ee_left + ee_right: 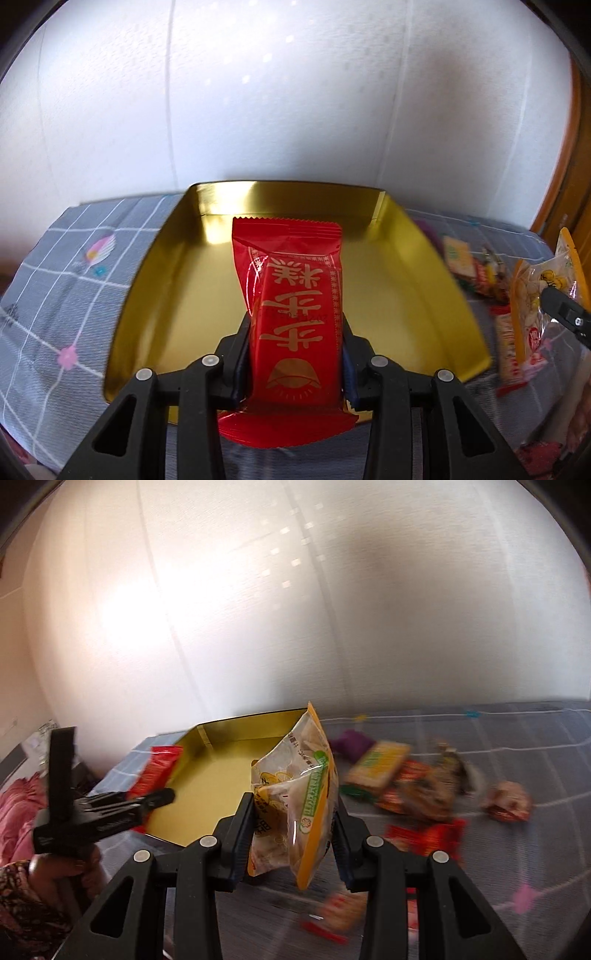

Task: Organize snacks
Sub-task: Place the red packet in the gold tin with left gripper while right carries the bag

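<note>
My left gripper (295, 325) is shut on a red snack packet (295, 295) with gold characters and holds it over the near part of a gold tin tray (424, 258). The tray's floor is bare. My right gripper (293, 805) is shut on a clear-and-yellow snack bag (299, 794), held upright just right of the tray (207, 786). In the right wrist view the left gripper (110, 805) and its red packet (157, 771) show at the tray's left edge. The right gripper's tip (565, 310) and bag (535, 291) show at the left view's right edge.
The tray sits on a grey checked cloth (66, 258) before a white wall. Several loose snack packets (413, 779) lie on the cloth right of the tray, with more red ones (428, 834) nearer me. A pink cloth (18, 808) lies at far left.
</note>
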`<state>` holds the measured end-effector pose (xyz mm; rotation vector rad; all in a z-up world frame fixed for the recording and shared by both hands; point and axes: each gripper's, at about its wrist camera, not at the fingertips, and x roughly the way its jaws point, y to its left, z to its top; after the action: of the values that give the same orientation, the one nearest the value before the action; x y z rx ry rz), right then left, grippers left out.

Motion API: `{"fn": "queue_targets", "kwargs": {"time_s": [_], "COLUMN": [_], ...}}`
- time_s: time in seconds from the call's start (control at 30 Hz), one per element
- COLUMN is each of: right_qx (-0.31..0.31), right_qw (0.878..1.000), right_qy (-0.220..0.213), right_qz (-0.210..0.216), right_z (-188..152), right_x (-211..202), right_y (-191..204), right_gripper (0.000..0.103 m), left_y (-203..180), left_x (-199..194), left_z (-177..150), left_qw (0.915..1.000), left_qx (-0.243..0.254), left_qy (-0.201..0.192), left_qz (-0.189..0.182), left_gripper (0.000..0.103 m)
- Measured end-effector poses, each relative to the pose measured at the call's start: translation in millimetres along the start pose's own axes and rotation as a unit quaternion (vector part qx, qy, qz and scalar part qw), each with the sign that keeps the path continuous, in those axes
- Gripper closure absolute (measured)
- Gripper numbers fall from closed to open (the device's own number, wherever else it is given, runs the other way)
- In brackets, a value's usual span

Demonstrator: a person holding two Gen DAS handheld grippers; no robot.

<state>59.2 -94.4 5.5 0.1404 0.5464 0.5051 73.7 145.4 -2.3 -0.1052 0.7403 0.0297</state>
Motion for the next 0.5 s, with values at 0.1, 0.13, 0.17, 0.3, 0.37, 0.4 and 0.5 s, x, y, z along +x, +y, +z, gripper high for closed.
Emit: {"fn": "queue_targets", "kwargs": {"time_s": [0.1,0.13,0.17,0.3,0.37,0.4,0.5], "right_qx": [-0.011,-0.014,-0.016,-0.008,0.005,0.009,0.019], "right_qw": [1.000,0.999,0.999,0.997,0.996,0.995,0.993], "right_qy": [0.019,0.024,0.031,0.061,0.073,0.079,0.096], "right_qz": [0.020,0.025,0.031,0.050,0.058,0.059,0.063], "right_z": [2,2,2,3,4,4,5], "right_x": [22,27,33,62,74,81,98], "right_y": [21,25,30,44,47,49,53], "right_gripper": [0.064,0.064,0.064,0.064,0.064,0.064,0.064], "left_y": [19,21,26,45,52,54,59], "left_x": [6,8,10,14,16,15,15], "left_z": [-1,-2,-3,-6,-8,-8,-10], "left_qw": [0.9998,0.9996,0.9994,0.9982,0.9977,0.9976,0.9972], "left_qx": [-0.016,-0.019,-0.024,-0.038,-0.046,-0.043,-0.046], "left_qy": [0.010,0.013,0.016,0.026,0.029,0.027,0.031], "left_qz": [0.011,0.015,0.019,0.037,0.041,0.047,0.050], "left_gripper": [0.063,0.062,0.062,0.061,0.061,0.061,0.060]}}
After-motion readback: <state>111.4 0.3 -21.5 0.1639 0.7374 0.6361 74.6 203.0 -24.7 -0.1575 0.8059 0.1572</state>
